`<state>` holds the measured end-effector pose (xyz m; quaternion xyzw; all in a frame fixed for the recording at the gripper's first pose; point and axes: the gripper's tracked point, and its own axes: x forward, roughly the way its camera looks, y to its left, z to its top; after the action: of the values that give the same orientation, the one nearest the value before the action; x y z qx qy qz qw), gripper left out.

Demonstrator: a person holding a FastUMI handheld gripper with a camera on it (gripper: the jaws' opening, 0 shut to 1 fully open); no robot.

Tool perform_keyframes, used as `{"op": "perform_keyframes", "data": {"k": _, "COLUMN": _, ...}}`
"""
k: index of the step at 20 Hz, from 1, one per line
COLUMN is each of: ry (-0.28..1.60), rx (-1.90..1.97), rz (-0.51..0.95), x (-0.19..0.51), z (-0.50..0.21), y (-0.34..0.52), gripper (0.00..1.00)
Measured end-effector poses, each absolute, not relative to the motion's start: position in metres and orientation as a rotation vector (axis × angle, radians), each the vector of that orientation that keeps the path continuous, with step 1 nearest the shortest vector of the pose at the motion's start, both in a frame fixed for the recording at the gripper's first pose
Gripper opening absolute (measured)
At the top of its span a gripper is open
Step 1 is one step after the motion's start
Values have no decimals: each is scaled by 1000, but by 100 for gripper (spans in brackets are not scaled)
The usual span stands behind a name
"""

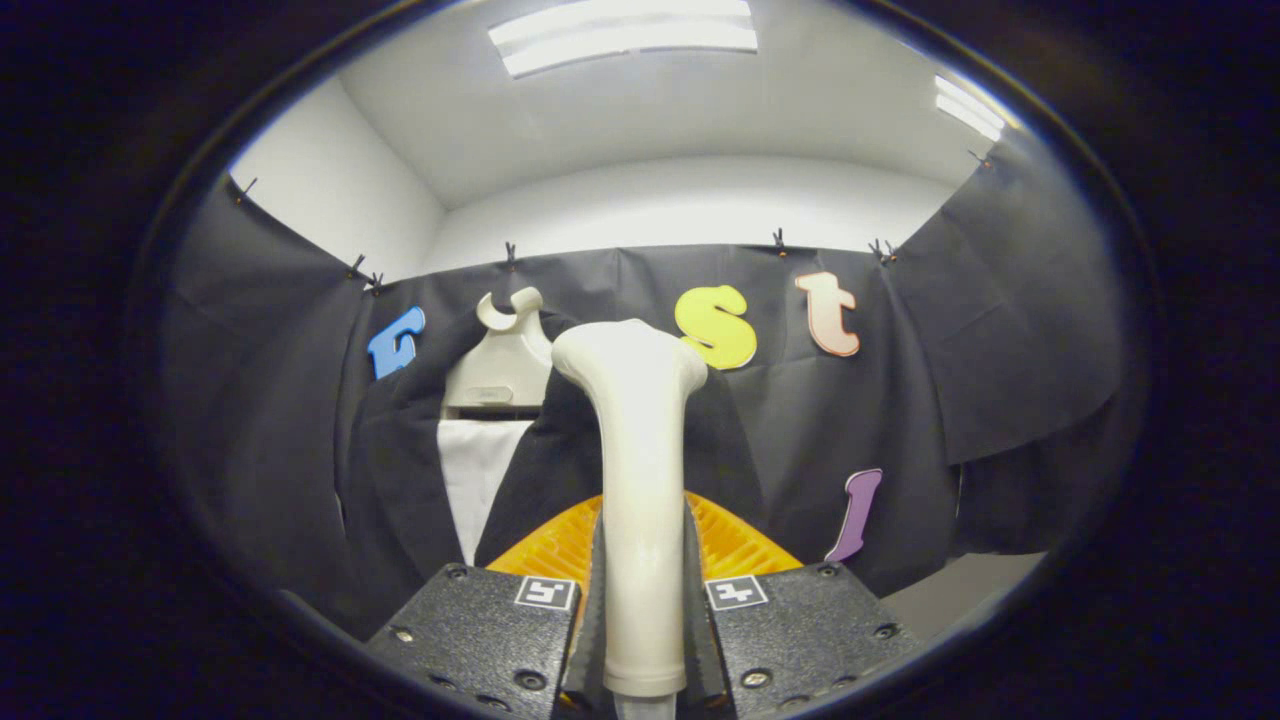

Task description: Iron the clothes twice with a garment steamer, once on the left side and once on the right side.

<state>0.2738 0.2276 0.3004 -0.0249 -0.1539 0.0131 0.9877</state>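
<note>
The fingers (640, 600) grip the steamer (638, 480) by its handle at lower centre, head up. The jacket (400, 470) hangs centre-left, just beyond. Likely a pass is starting; next, press the head against one side.

Steamer (640, 450) in tool (642, 600); jacket (400, 470) close ahead.

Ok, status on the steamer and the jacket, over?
Gripper shut on steamer. Steamer head up, just short of jacket on hanger. Nothing between them.
</note>
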Motion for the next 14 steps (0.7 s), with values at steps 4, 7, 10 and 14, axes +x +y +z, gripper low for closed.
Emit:
{"op": "perform_keyframes", "data": {"k": 4, "ry": -290, "rx": -72, "rz": -8, "x": 272, "z": 285, "y": 224, "gripper": 34}}
{"op": "perform_keyframes", "data": {"k": 7, "ry": -269, "rx": -86, "rz": -25, "x": 267, "z": 271, "y": 222, "gripper": 34}}
{"op": "perform_keyframes", "data": {"k": 10, "ry": -240, "rx": -92, "rz": -47, "x": 261, "z": 254, "y": 217, "gripper": 34}}
{"op": "perform_keyframes", "data": {"k": 14, "ry": -185, "rx": -100, "rz": -68, "x": 251, "z": 225, "y": 213, "gripper": 34}}
